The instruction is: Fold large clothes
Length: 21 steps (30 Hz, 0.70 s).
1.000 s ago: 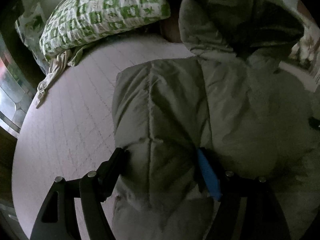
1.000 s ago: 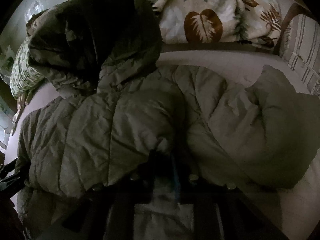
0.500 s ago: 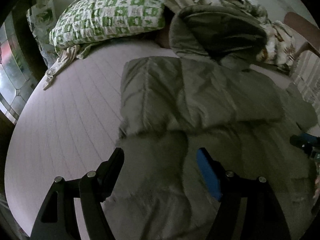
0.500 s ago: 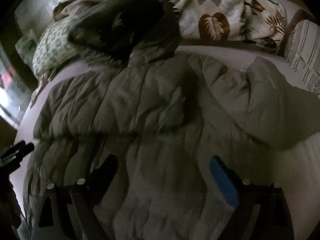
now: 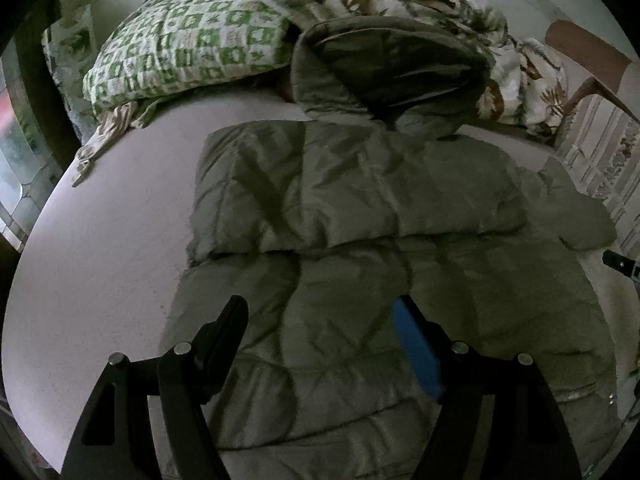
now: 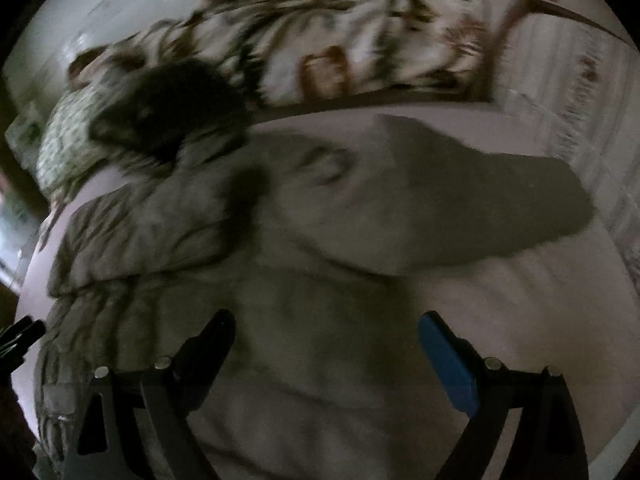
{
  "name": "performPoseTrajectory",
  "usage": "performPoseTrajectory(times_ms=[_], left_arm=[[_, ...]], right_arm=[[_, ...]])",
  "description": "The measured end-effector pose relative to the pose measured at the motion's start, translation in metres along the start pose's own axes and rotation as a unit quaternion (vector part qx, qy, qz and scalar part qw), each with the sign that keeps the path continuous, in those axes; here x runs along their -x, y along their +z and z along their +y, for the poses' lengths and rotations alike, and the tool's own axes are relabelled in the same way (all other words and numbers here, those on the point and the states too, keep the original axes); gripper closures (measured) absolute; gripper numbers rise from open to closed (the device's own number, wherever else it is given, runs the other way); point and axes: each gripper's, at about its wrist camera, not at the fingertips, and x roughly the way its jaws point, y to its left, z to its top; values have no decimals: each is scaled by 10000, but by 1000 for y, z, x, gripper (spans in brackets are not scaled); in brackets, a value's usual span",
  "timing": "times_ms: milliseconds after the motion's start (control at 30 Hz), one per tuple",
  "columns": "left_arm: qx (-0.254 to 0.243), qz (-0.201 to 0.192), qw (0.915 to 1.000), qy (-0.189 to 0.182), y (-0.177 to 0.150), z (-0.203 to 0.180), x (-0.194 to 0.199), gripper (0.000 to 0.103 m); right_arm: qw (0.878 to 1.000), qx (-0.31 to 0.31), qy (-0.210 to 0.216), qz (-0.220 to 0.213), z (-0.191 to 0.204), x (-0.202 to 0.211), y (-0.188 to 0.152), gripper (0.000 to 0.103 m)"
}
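Note:
An olive puffer jacket (image 5: 360, 280) lies spread on the bed's pale sheet (image 5: 112, 240), hood (image 5: 392, 64) toward the pillows. One sleeve (image 5: 340, 192) lies folded across its chest. The other sleeve (image 6: 500, 208) stretches out to the right on the sheet. My left gripper (image 5: 320, 308) hovers open over the jacket's lower body, nothing between its fingers. My right gripper (image 6: 326, 318) stands wide open above the same lower part of the jacket (image 6: 312, 340), also free; this view is blurred. Each gripper's tip shows at the edge of the other's view.
A green-checked pillow (image 5: 180, 52) and a bunched leaf-print quilt (image 5: 520, 76) lie at the head of the bed. A wooden chair (image 5: 580, 52) with striped cloth stands at the right. A window (image 5: 16, 152) is at the left. Bare sheet runs left of the jacket.
Both grippers have drawn back from the jacket. The right jaws opened and let the sleeve go. That sleeve now lies folded across the chest. More of the bed is in view.

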Motion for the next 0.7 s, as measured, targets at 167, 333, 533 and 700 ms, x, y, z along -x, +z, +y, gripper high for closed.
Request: performPoseTrajectory(times_ms=[167, 333, 533, 700], left_arm=[[-85, -101, 9999, -56, 1, -14, 8, 27], [-11, -280, 9995, -172, 2, -20, 18, 27], [-50, -274, 9995, -159, 8, -28, 11, 27], [-30, -153, 9997, -163, 12, -32, -2, 27]], right_arm=[[9981, -496, -355, -7, -64, -1, 4, 8], [9914, -1158, -609, -104, -133, -6, 10, 8], [9778, -1982, -658, -171, -203, -16, 21, 8], [9589, -2781, -538, -159, -248, -36, 36, 8]])
